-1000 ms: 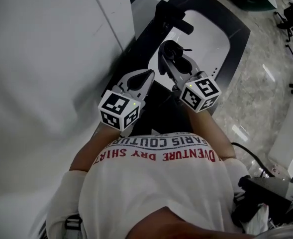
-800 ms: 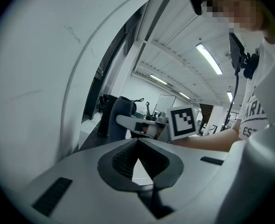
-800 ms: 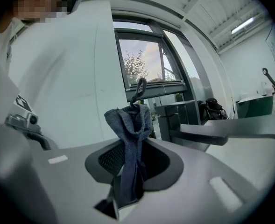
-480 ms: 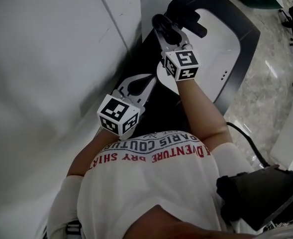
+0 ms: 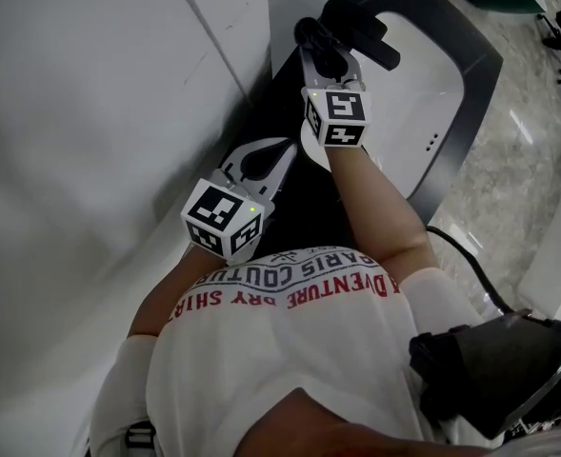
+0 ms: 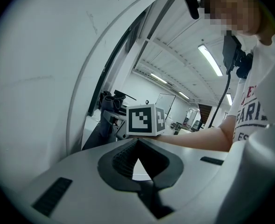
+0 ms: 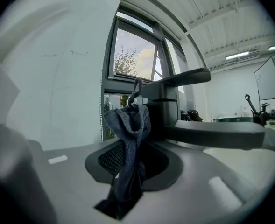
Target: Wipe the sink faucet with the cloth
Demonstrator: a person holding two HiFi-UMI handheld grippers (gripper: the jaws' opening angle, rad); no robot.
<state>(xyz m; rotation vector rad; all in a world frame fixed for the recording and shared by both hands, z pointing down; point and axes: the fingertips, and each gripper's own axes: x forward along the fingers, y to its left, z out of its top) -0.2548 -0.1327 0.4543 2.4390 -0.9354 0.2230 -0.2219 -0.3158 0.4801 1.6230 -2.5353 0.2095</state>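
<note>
In the head view the right gripper (image 5: 320, 53) reaches up to the matte black sink faucet (image 5: 361, 29) at the white oval basin (image 5: 432, 74), with the left gripper (image 5: 272, 160) held well back; any cloth is lost against the dark metal there. The left gripper view shows its jaws pressed together on nothing. In the right gripper view the jaws are clenched on a limp grey-blue knitted cloth (image 7: 128, 139), bunched just before the faucet's column. It looks light and floppy, best pinched deep in the bunch, and actual contact cannot be made out.

Black counter (image 5: 310, 203) with sink (image 5: 423, 84) and faucet (image 5: 370, 41)
</note>
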